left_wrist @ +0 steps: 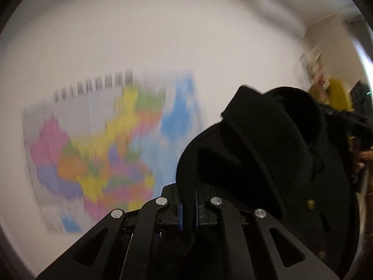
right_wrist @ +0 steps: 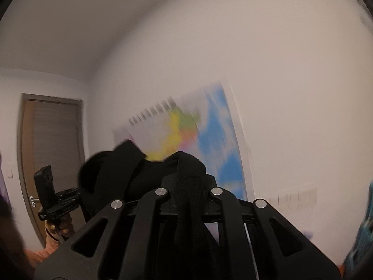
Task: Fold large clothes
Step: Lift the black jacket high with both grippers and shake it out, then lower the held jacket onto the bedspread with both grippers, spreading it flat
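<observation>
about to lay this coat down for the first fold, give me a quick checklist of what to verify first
1. Left gripper pinching the black coat: ok, fabric sits between its blue pads.
2. Right gripper gripping the coat: ok, dark cloth fills the gap between its fingers.
3. Coat lifted up: ok, both cameras see it against the wall map.
4. Coat hanging flat, not bunched: not ok, it is folded over itself near the collar.
5. Buttons fastened: cannot tell.
6. Surface below ready: cannot tell, neither view shows it.
</observation>
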The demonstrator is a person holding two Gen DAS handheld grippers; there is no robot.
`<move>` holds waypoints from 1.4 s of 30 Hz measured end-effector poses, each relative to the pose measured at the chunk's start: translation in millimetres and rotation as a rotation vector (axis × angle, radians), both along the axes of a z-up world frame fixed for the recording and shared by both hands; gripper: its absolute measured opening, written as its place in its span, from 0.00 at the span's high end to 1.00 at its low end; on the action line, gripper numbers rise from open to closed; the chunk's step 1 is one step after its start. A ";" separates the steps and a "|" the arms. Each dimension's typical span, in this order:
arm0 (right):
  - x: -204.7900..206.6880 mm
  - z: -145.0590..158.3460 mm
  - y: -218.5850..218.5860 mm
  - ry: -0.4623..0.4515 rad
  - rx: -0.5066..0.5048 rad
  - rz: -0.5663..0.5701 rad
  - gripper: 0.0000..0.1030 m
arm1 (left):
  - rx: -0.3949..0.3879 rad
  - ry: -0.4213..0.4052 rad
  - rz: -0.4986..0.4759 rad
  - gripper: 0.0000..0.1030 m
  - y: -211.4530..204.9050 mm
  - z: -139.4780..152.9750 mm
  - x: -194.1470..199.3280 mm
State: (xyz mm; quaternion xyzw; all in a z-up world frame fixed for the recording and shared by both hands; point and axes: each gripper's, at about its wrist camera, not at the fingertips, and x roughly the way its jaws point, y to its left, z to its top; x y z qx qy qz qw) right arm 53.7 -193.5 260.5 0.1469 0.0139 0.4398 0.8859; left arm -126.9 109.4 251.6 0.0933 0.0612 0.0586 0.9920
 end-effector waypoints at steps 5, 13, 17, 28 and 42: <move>115.1 -95.8 65.5 0.273 -0.149 0.029 0.93 | -0.101 0.278 0.072 0.95 46.9 -97.9 125.6; 228.8 -251.2 150.0 0.555 -0.384 0.008 0.93 | -0.143 0.596 0.179 0.97 84.1 -273.7 258.6; 257.7 -262.0 148.2 0.602 -0.356 -0.019 0.93 | -0.216 0.598 0.172 0.97 107.9 -279.2 289.3; 328.9 -310.8 147.2 0.719 -0.372 -0.116 0.93 | -0.234 0.633 0.232 0.96 130.5 -299.3 358.5; 325.9 -374.9 117.3 0.935 -0.424 -0.008 0.55 | -0.204 0.822 0.225 0.57 153.7 -355.4 381.9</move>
